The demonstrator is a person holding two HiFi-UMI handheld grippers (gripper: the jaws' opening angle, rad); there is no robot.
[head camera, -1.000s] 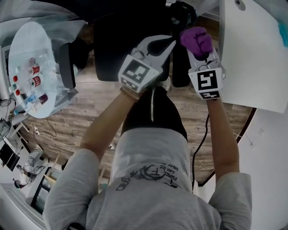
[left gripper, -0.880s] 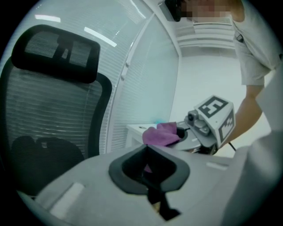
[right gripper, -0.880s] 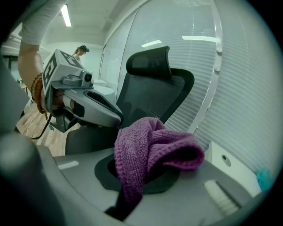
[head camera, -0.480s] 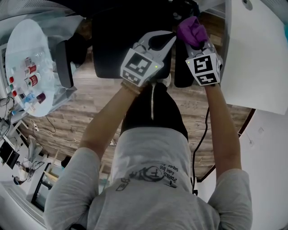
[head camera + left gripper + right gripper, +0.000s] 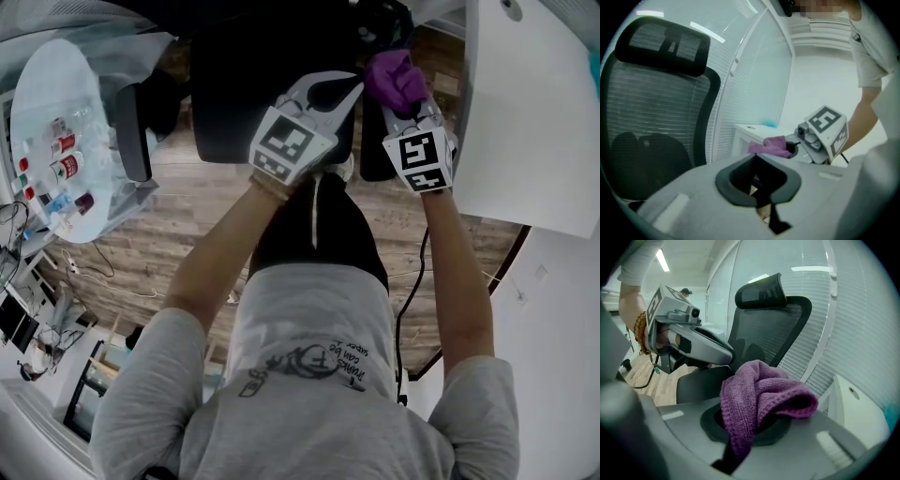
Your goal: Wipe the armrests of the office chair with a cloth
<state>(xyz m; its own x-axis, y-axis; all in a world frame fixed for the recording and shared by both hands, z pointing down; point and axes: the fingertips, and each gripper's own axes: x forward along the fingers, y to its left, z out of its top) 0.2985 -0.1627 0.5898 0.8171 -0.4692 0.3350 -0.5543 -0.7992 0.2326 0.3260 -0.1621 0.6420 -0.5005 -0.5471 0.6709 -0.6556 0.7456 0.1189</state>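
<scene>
The black office chair (image 5: 246, 86) stands ahead of me, with its mesh back and headrest (image 5: 652, 123) filling the left gripper view. My right gripper (image 5: 399, 96) is shut on a bunched purple cloth (image 5: 394, 79), held over the far part of the chair's right armrest (image 5: 375, 150). The cloth (image 5: 759, 397) spills out of that gripper (image 5: 749, 425) and hides its fingertips. My left gripper (image 5: 345, 86) hovers shut over the seat's right side, close beside the cloth, with nothing in it (image 5: 755, 158). The left armrest (image 5: 131, 131) sits untouched at the far left.
A round glass table (image 5: 42, 112) with small bottles stands left of the chair. A white desk (image 5: 530, 112) runs close along the right, next to the right armrest. Wooden floor (image 5: 178, 234) lies below, with a black cable (image 5: 412, 300) trailing by my right arm.
The right gripper slid the cloth forward along the right armrest, then came back a little. The left gripper stayed almost still.
</scene>
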